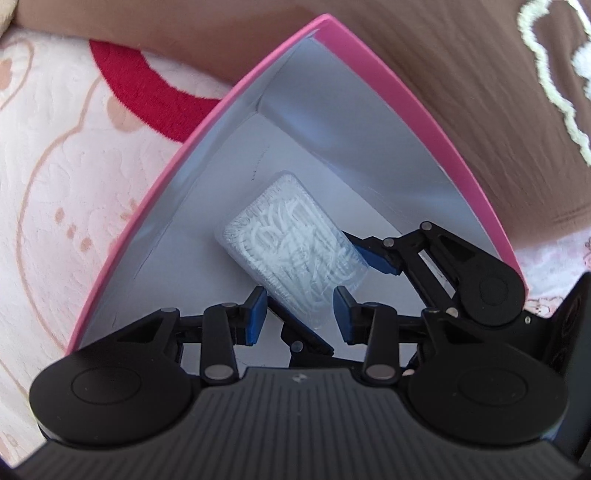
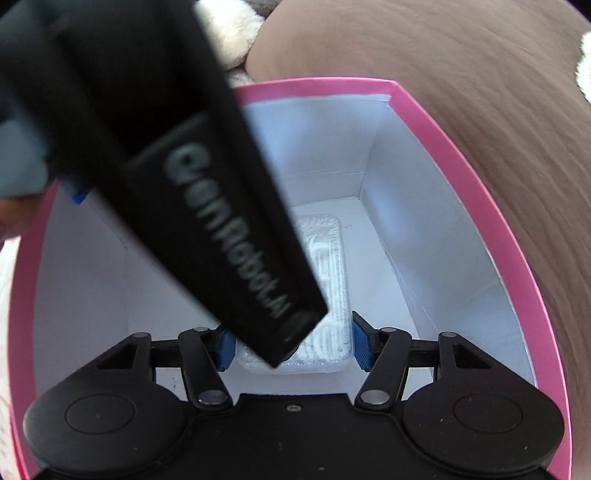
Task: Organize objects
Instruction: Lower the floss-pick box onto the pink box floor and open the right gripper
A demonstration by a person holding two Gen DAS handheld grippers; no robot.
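Observation:
A clear plastic case (image 1: 295,236) of white floss picks lies low inside a pink box (image 1: 155,206) with white inner walls. My right gripper (image 2: 292,345) is shut on the case (image 2: 328,266), a blue pad against each long side near its near end. In the left wrist view the right gripper (image 1: 332,288) comes in from the right. My left gripper (image 1: 300,314) hovers just over the same end with its jaws a little apart, and neither pad visibly presses on anything. Its black housing (image 2: 207,206) crosses the right wrist view and hides part of the case.
The box rim (image 2: 461,155) is close around both grippers. Brown ribbed fabric (image 1: 443,92) lies beyond the box. A pale pink plush blanket (image 1: 55,166) with a red patch (image 1: 147,92) lies to its left. A white fluffy toy (image 2: 232,33) is at the back.

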